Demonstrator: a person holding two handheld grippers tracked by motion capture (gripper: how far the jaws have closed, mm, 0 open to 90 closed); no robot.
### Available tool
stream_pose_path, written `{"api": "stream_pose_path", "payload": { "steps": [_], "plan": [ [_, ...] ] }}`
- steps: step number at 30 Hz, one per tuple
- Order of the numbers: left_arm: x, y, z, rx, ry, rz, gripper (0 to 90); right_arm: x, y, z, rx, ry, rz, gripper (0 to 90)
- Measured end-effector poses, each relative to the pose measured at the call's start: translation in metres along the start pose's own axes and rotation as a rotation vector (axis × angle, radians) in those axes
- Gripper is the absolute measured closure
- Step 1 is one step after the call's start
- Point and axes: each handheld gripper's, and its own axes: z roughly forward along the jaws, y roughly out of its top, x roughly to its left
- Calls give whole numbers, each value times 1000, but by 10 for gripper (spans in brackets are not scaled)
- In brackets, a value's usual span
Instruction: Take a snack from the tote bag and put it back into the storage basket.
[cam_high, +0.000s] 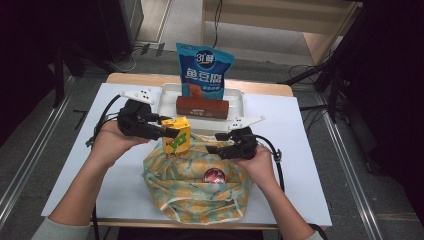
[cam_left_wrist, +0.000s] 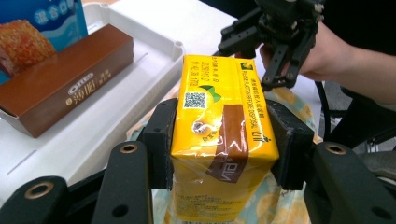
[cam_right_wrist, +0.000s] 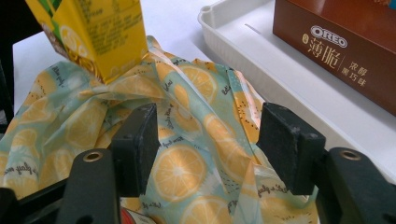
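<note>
A yellow lemon-tea carton (cam_high: 177, 140) hangs upright over the far rim of a lemon-print cloth bag (cam_high: 195, 192). My left gripper (cam_high: 167, 129) is shut on it, and in the left gripper view its pads press the carton (cam_left_wrist: 219, 135) on both sides. My right gripper (cam_high: 216, 143) stands open at the bag's right rim. In the right gripper view a raised fold of the bag (cam_right_wrist: 187, 135) lies between the pads (cam_right_wrist: 289, 149) without being pinched. The carton's lower corner (cam_right_wrist: 98, 37) hangs just beyond. A red can (cam_high: 214, 175) lies inside the bag's mouth.
A white tray (cam_high: 167, 97) stands behind the bag with a brown Oreo box (cam_high: 202, 106) in it and a blue snack pouch (cam_high: 204, 70) upright at its back. The white table (cam_high: 300, 150) ends close to the bag's near side.
</note>
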Motion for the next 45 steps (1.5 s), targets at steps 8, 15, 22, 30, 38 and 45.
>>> {"api": "stream_pose_path", "payload": {
  "steps": [8,15,22,30,38,45],
  "plan": [
    [8,8,-1,-10,16,-12,511,1,0,0,1,4,-1,388],
    [15,12,-4,-16,35,-16,511,1,0,0,-2,4,-2,387],
    [23,13,-5,-29,49,-24,511,2,0,2,-2,7,-4,387],
    [31,11,-3,-25,80,-25,512,2,0,1,-6,12,3,378],
    [43,8,-1,-45,103,-16,512,3,-1,-2,-8,3,10,377],
    [54,7,4,-50,122,-34,512,5,-4,-3,-6,0,14,377]
  ]
}}
